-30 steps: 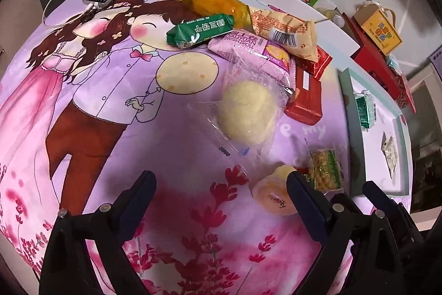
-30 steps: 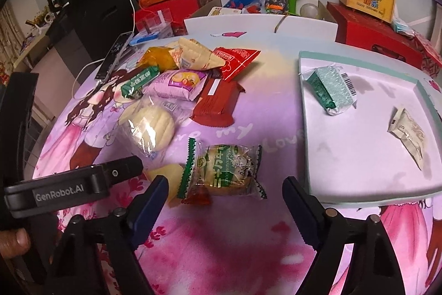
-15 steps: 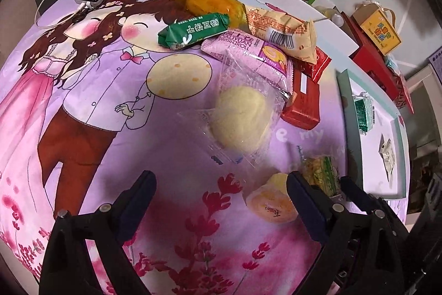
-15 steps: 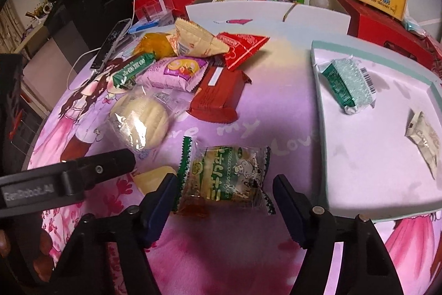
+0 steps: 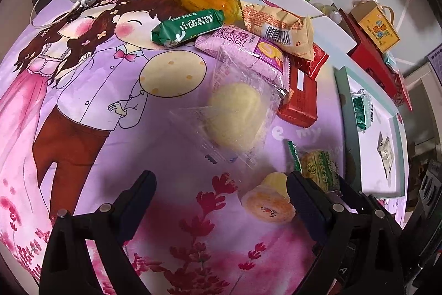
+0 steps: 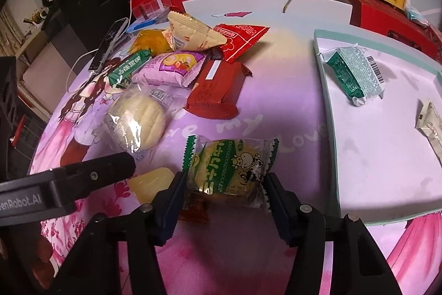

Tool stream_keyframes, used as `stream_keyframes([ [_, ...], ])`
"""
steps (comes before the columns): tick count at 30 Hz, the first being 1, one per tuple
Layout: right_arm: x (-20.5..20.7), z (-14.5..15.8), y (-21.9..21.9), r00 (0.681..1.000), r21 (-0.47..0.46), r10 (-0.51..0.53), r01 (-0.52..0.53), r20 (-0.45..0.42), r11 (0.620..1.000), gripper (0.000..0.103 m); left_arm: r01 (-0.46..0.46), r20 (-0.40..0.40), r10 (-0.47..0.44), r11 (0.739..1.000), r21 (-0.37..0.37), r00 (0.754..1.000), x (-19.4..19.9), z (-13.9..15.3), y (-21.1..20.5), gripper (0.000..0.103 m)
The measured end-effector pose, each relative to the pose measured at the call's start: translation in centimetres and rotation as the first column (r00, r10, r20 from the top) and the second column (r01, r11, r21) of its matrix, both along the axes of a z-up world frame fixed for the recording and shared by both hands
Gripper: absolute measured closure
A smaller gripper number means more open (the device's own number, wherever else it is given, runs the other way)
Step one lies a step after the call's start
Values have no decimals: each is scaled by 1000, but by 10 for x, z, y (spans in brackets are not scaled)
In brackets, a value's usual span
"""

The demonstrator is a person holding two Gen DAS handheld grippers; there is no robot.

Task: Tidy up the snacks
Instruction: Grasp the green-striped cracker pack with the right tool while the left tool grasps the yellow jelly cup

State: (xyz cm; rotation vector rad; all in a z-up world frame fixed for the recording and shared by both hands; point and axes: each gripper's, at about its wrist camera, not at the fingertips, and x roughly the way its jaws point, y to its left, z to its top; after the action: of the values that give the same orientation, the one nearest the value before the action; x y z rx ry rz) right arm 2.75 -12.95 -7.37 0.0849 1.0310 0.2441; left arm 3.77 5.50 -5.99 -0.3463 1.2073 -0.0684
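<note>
The right hand-held gripper [image 6: 222,191] is closing around a green-edged cookie pack [image 6: 230,166] printed with a cartoon cow; its pads sit at the wrapper's side edges, and a firm grip cannot be told. The pack lies on the cartoon-printed surface [image 6: 276,126], just at 9 o'clock of the white tray [image 6: 386,170]. The tray holds a green barcode pack [image 6: 355,72] and a beige packet [image 6: 431,120]. The left hand-held gripper [image 5: 221,192] hangs wide open and empty, its arm marked "GenRobot.AI". At its 1 o'clock lies a jelly cup [image 5: 269,202]. Further at 12 o'clock, a wrapped bun [image 5: 234,116], a pink pack [image 5: 243,51] reading "SWISS ROLL", and a red bar [image 5: 299,98].
</note>
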Motion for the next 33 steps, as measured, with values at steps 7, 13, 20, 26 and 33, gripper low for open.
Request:
stream_keyframes([
  [7, -5, 8, 0, 1000, -9, 1, 0, 23, 1000, 45, 4, 10, -4, 1000, -19, 1000, 0, 2, 1, 8],
  [13, -13, 25, -10, 997, -7, -31, 31, 69, 999, 45, 12, 20, -11, 999, -37, 1000, -1, 4, 1, 8],
  [20, -21, 47, -35, 987, 2, -102, 103, 124, 995, 45, 39, 17, -39, 998, -47, 999, 0, 3, -4, 23],
  [26, -23, 52, -60, 975, 24, -184, 182, 128, 983, 45, 90, 1, -90, 995, -47, 996, 0, -1, -15, 28],
  [33, -21, 50, -65, 974, 26, -194, 192, 116, 981, 45, 178, -30, -179, 983, -32, 983, 1, -9, -39, 42],
])
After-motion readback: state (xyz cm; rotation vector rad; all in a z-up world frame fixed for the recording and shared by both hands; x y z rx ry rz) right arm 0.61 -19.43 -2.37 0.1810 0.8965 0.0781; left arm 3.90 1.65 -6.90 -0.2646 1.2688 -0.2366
